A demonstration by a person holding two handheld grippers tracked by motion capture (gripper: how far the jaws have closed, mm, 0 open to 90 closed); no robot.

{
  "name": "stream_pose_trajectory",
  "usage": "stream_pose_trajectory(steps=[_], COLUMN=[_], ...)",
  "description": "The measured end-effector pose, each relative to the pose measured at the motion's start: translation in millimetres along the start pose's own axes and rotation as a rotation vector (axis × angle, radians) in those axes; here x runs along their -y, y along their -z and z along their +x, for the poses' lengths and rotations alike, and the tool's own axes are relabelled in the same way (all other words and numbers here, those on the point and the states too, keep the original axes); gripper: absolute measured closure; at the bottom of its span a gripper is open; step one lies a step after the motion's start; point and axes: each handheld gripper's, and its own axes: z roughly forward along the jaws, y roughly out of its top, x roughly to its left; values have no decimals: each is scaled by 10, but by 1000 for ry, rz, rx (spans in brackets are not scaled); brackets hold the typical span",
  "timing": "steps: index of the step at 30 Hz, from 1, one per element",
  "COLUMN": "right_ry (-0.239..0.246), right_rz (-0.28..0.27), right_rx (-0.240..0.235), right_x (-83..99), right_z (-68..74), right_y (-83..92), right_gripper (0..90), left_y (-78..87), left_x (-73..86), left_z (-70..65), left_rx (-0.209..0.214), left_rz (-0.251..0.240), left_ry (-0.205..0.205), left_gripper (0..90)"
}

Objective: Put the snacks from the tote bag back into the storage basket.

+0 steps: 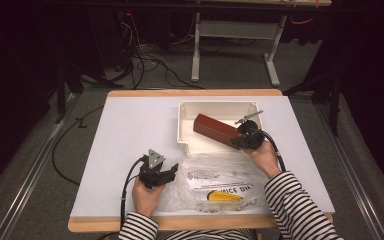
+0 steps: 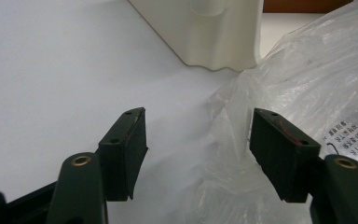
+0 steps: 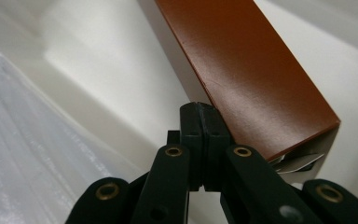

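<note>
Your right tongs (image 1: pixel 246 138), pressed together, pinch a wall of the brown box (image 1: pixel 217 130) leaning in the white tray (image 1: pixel 185 125), while your spread left tongs (image 2: pixel 198 149) straddle the plastic bag's (image 1: pixel 215 177) edge on the counter (image 1: pixel 125 130), ready to hold it open.

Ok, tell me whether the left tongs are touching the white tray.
Apart. The left gripper view shows a stretch of bare table between the open left tongs and the corner of the white tray beyond them.
</note>
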Motion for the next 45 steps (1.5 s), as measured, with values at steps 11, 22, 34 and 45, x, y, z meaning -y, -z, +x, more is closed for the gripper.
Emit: stream_pose_trajectory(steps=[11,22,34,45], right_ry=[-68,-110,-139,-177], right_rz=[26,29,47,46], right_rx=[21,25,49,83], right_x=[-145,-262,-295,-281], right_z=[-94,-154,-216,-349], right_y=[-64,-141,-196,-177], right_gripper=[900,900,900,900], left_y=[8,32,37,36], left_x=[4,14,18,17], left_z=[8,20,24,24], left_rx=[2,6,10,9], left_rz=[-9,-31,-38,-37], left_ry=[3,16,22,22], left_gripper=[366,366,366,365])
